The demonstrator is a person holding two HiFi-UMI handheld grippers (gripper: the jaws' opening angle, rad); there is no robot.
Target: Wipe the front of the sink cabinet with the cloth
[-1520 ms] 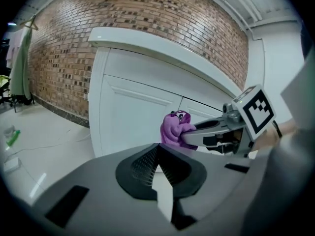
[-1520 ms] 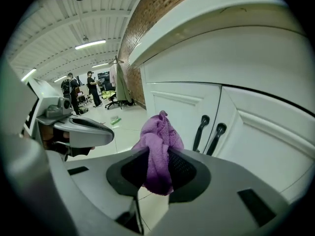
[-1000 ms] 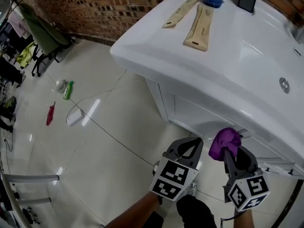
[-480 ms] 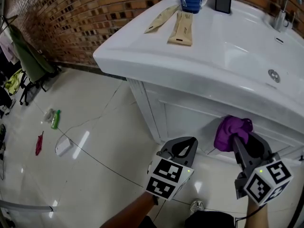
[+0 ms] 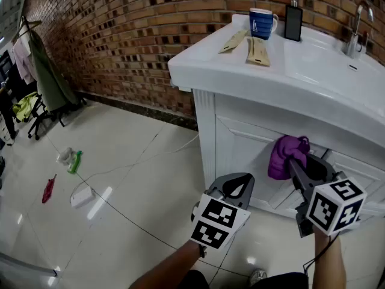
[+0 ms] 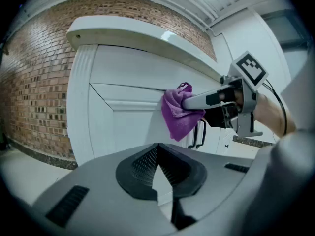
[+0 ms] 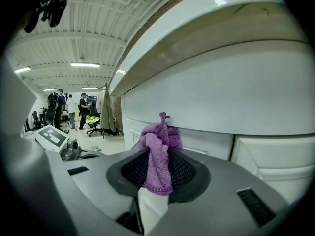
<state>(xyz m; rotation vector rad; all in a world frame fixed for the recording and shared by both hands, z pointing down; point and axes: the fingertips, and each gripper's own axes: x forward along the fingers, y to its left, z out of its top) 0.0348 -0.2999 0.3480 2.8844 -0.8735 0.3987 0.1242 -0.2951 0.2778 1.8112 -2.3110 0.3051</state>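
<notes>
You are clamping the bunched purple terry cloth (image 5: 284, 155) in your right gripper (image 5: 293, 163), jaws closed on the fabric. You are holding it high on the white panelled front of the sink cabinet (image 5: 237, 146), though whether it is touching or just short is unclear. Your left gripper (image 5: 240, 182) is hanging lower beside it, jaws together on nothing. No wiped patch is showing, so the wiping is probably only beginning, with nearly the whole front waiting.

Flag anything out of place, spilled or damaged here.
Loose items litter the floor at left: a green bottle, a red scrap and a white box. The cabinet and cloth look fine.
</notes>
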